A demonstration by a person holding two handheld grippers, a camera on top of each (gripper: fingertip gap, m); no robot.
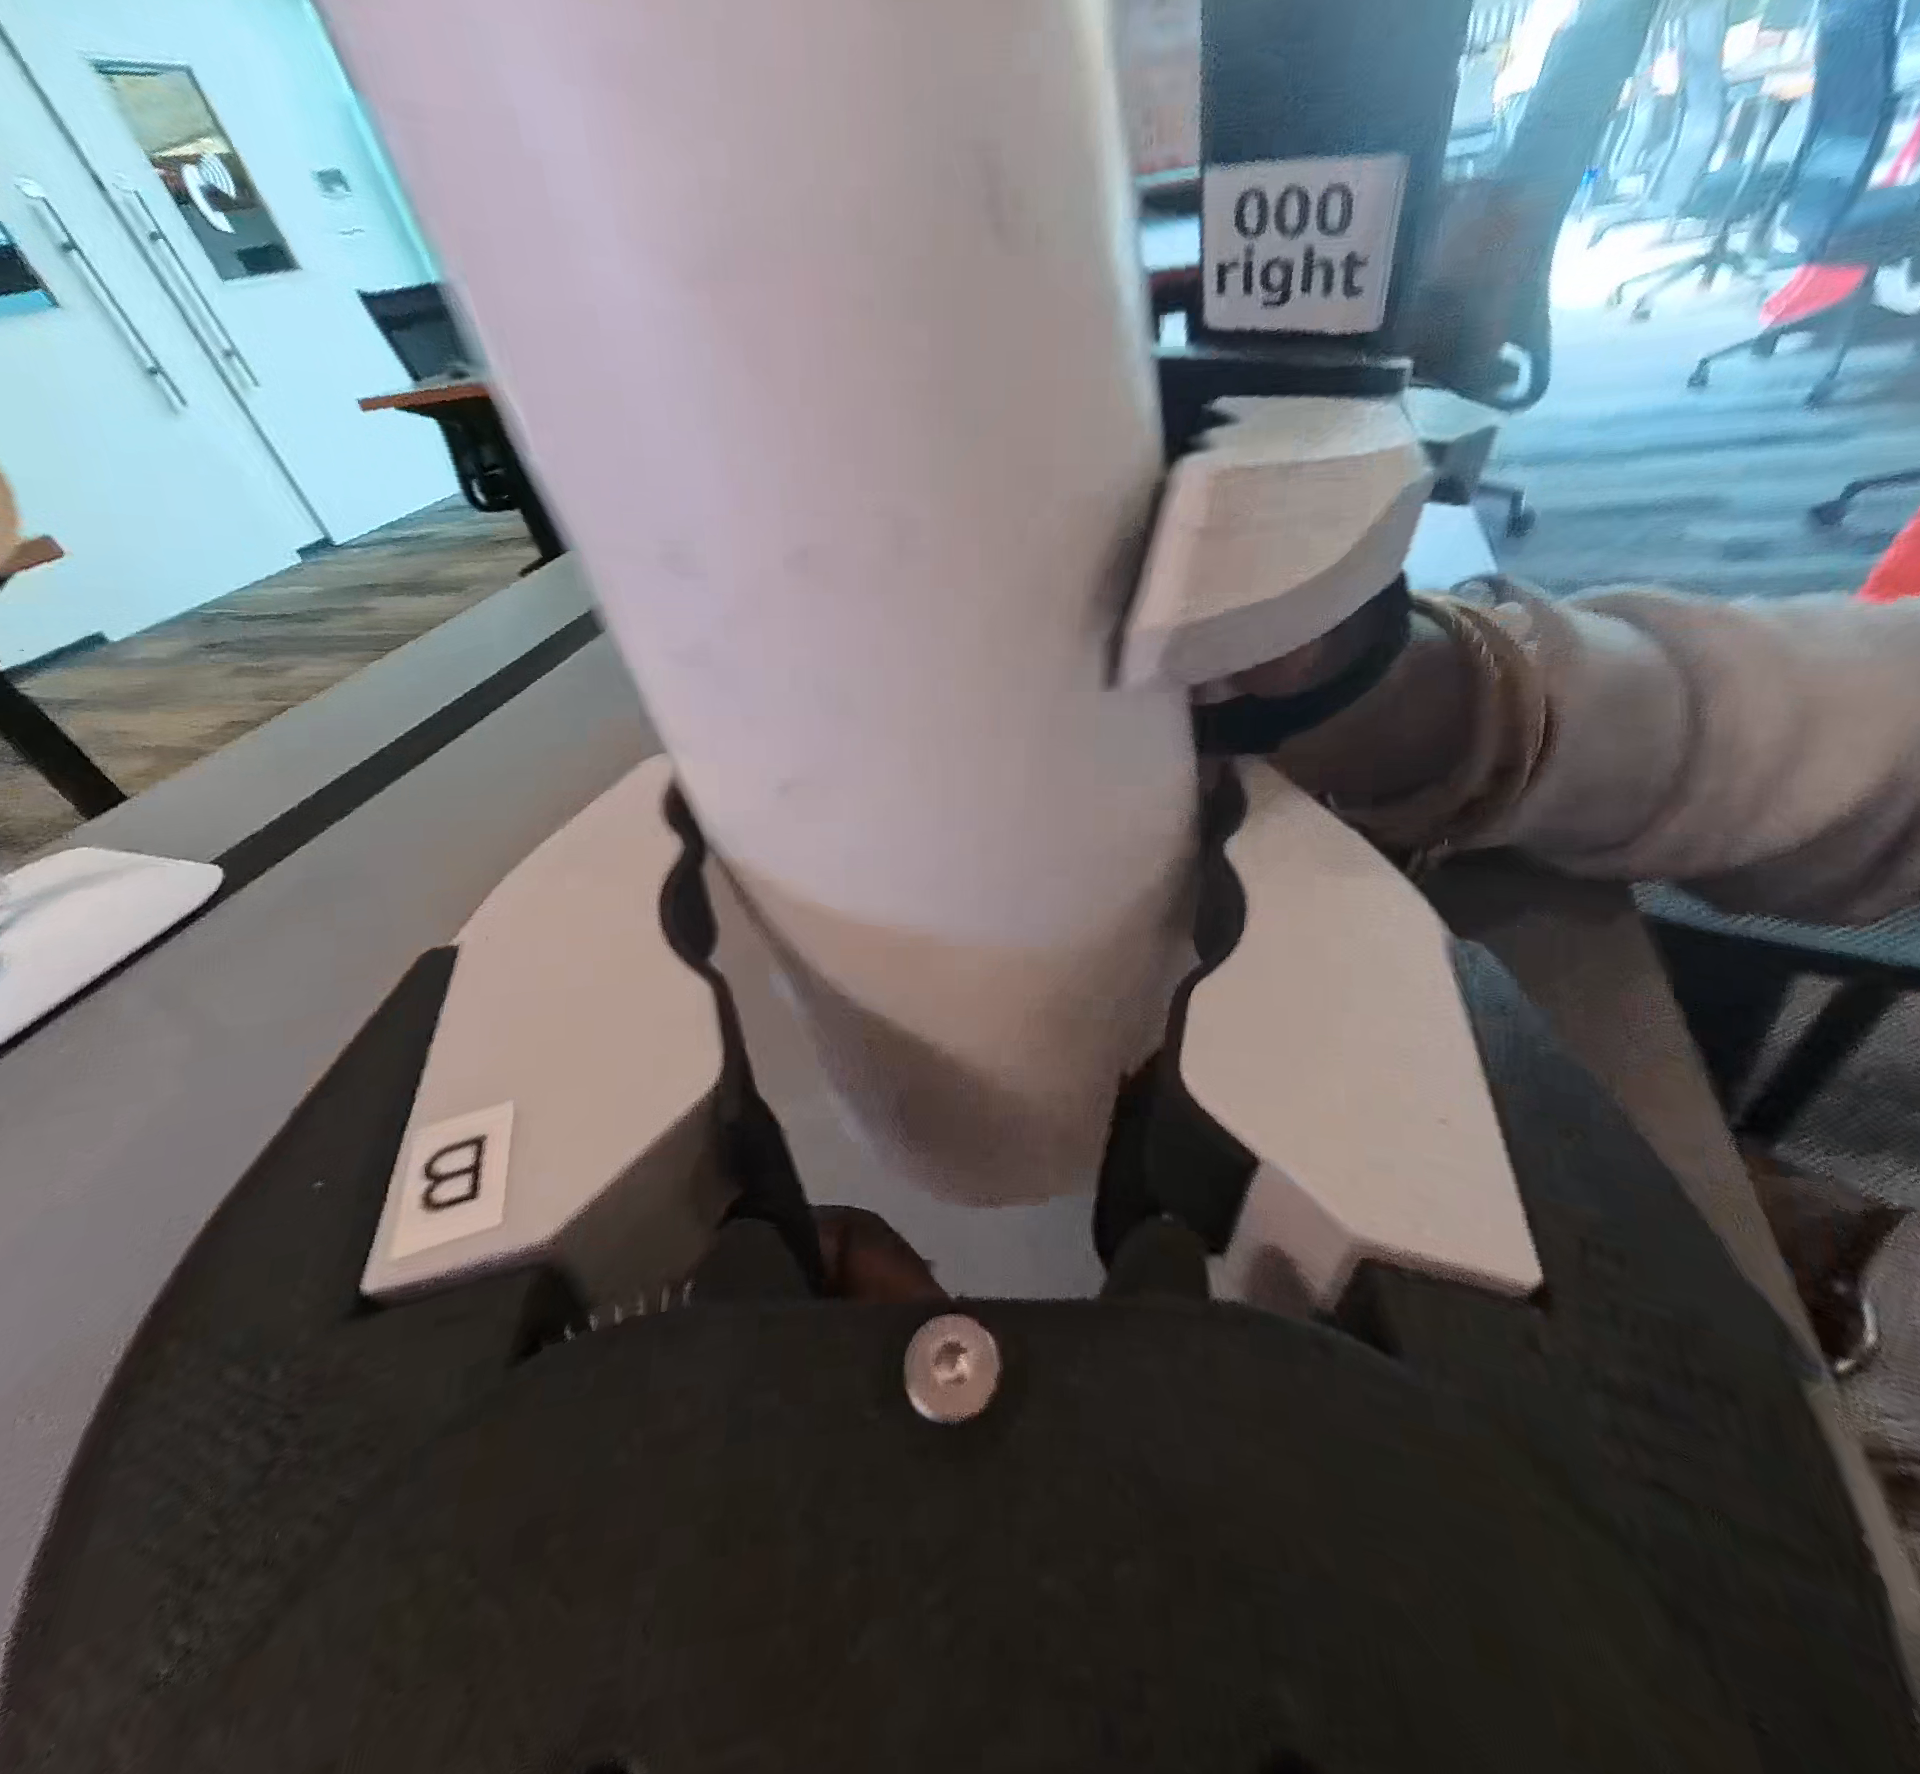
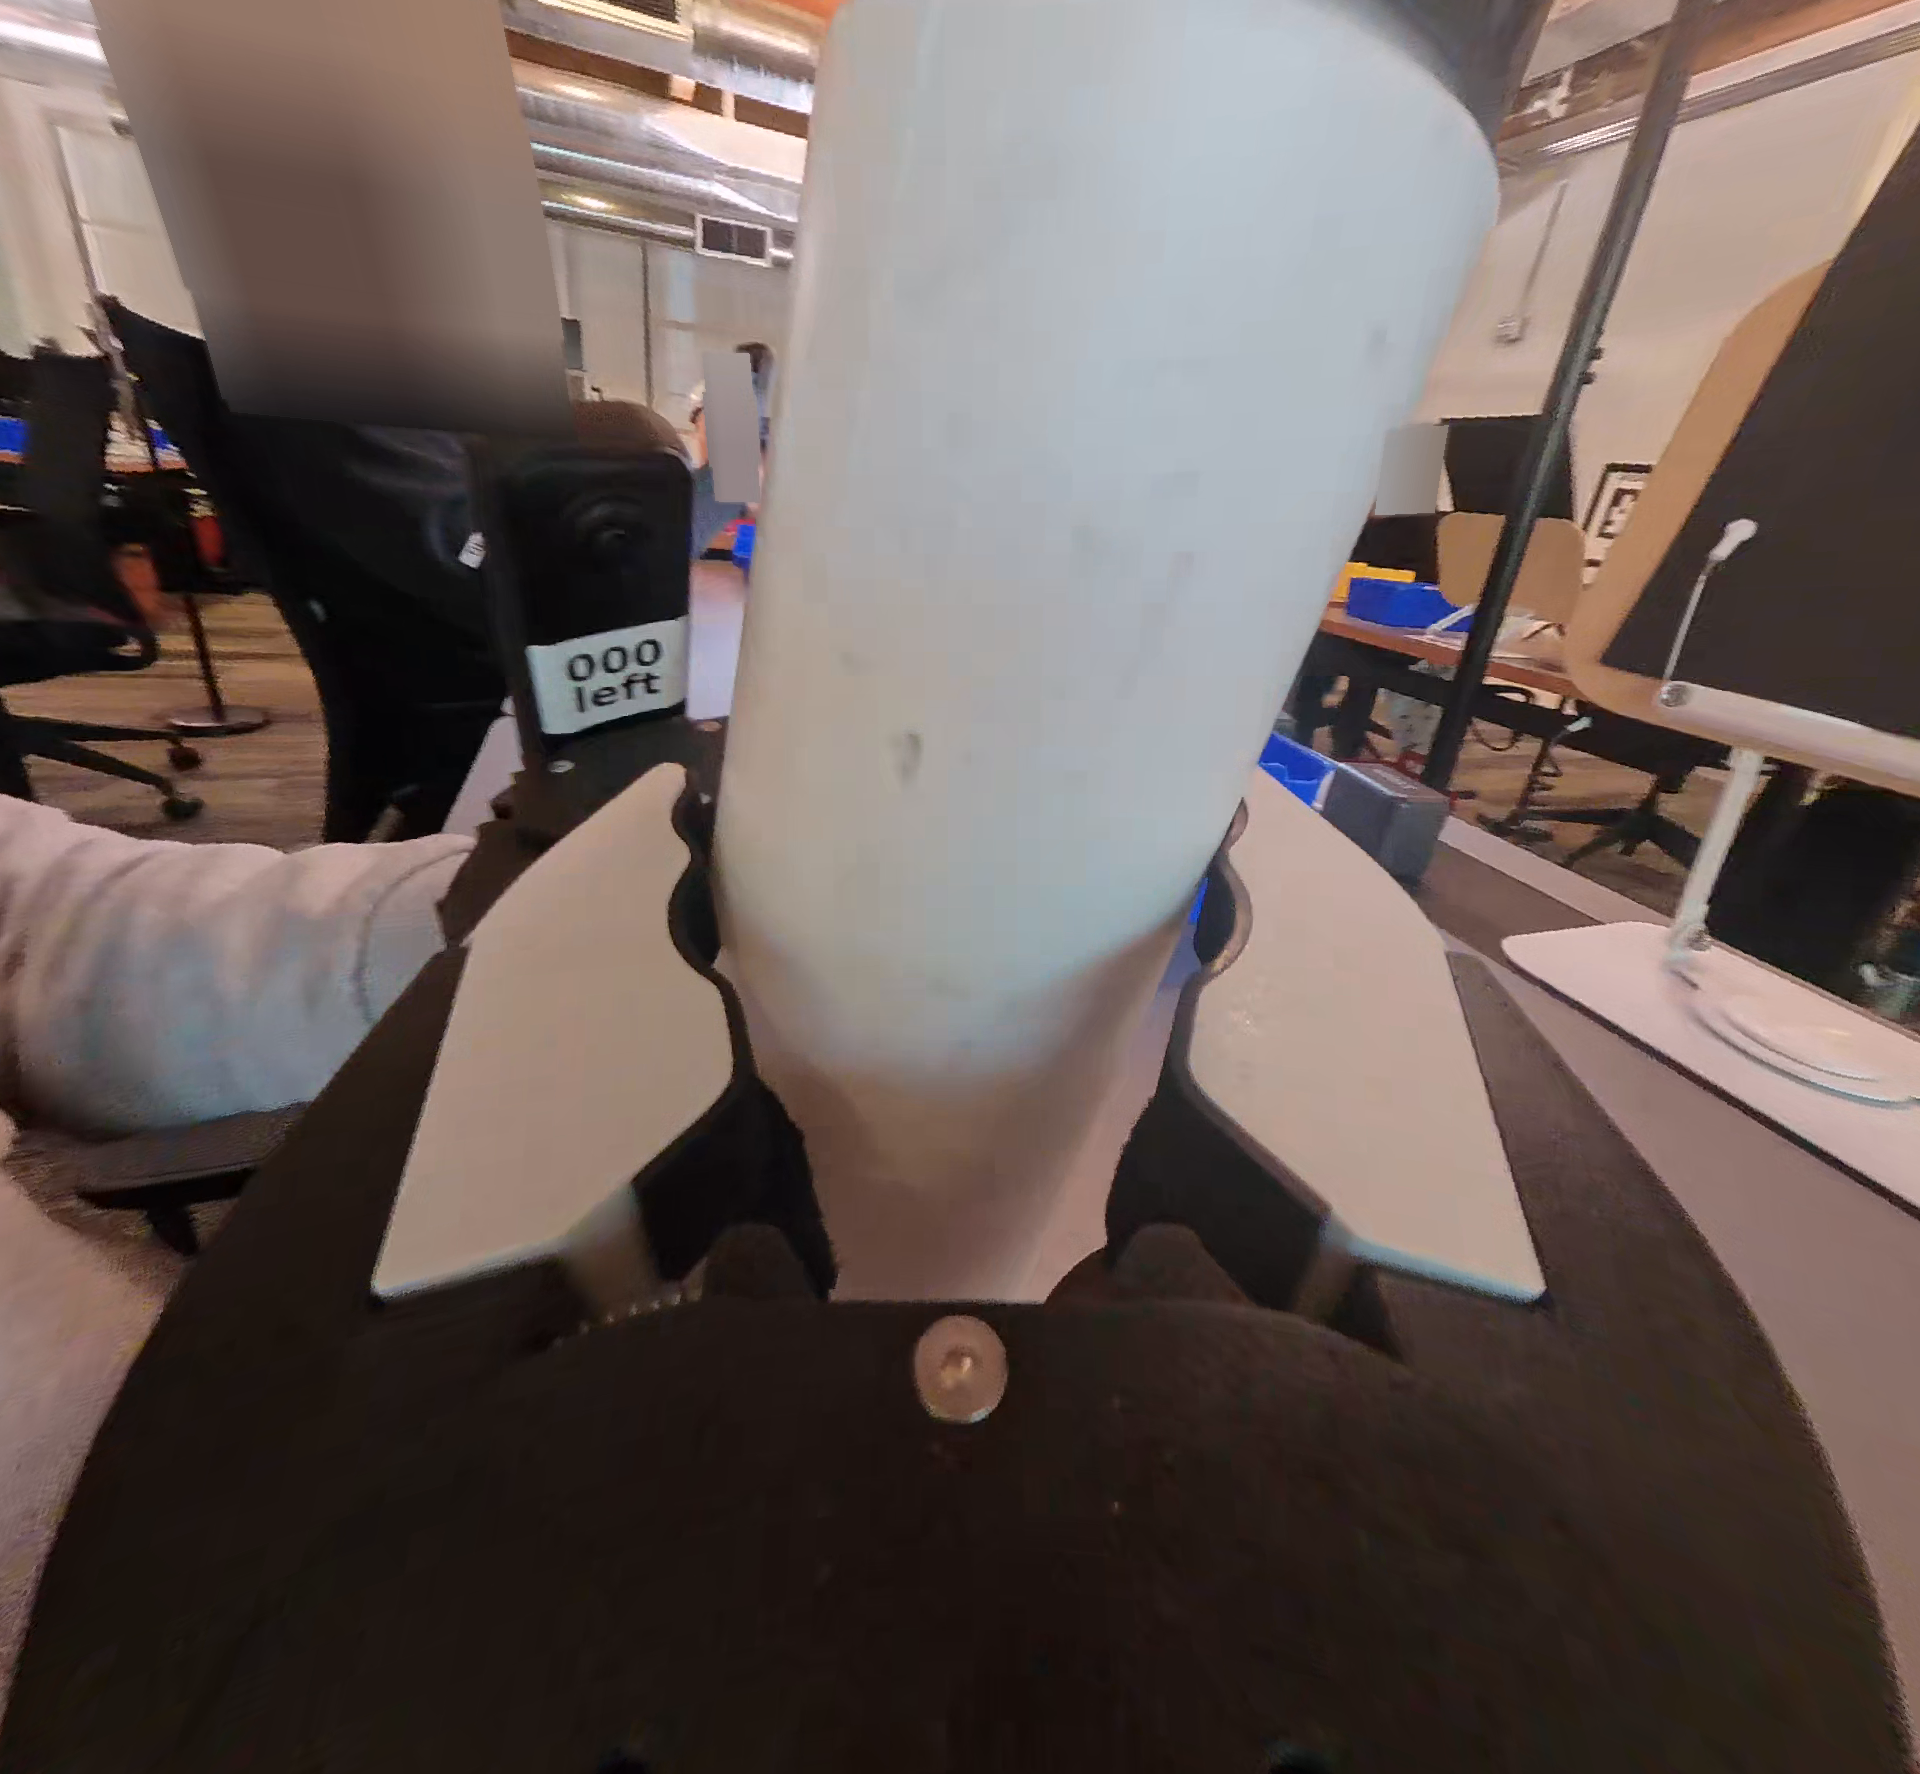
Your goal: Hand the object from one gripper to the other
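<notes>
A white bottle [image 1: 810, 436] with a dark cap stands between both claws above a grey table [image 1: 312, 893]. The left gripper [image 1: 940, 893] clamps its lower body; the right gripper [image 2: 961, 877] appears closed on it too, just beside the left.

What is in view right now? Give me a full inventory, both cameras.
bottle: one, white with dark cap, between both pairs of fingers
table: one, dark grey, underneath
lamp: one, white, on a white base right of table
bins: several, blue, on far desk
office chairs: several, dark, background
left hand-held gripper: one, closed on bottle
right hand-held gripper: one, closed on bottle
sleeves: two, light grey
</notes>
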